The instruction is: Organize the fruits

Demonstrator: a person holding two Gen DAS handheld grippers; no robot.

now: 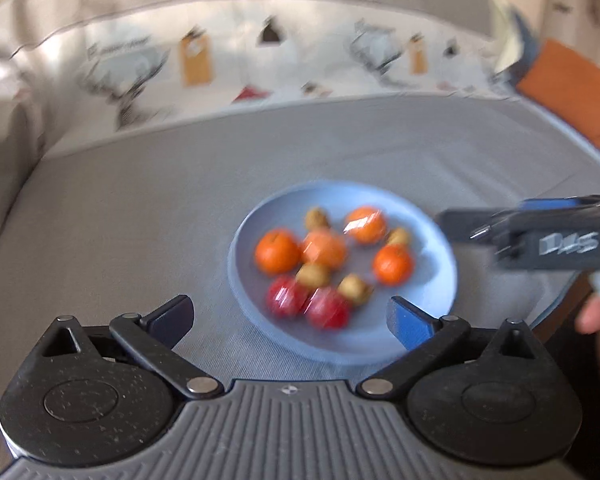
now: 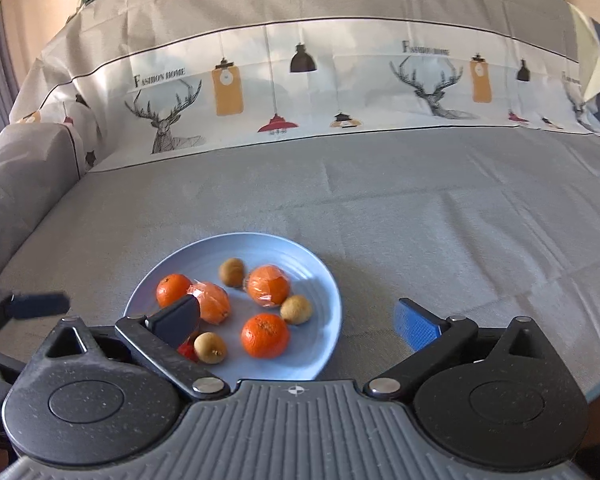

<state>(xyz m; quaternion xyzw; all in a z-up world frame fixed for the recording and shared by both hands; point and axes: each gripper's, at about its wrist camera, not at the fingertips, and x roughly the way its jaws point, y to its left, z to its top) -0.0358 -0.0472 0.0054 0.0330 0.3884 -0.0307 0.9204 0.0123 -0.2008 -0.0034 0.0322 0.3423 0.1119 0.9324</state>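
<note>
Both the left gripper (image 1: 290, 316) and right gripper (image 2: 298, 320) are standing wide apart, empty, while the film-wrapped orange (image 2: 268, 285) at the plate's (image 2: 324, 276) one o'clock is likely slippery, so gripping across its middle.

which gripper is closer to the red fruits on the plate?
Left. The left gripper hangs open right before the red fruits; the right gripper sits open farther right.

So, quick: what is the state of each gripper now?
Left gripper: open, holding nothing, above the plate.
Right gripper: open, holding nothing.
</note>
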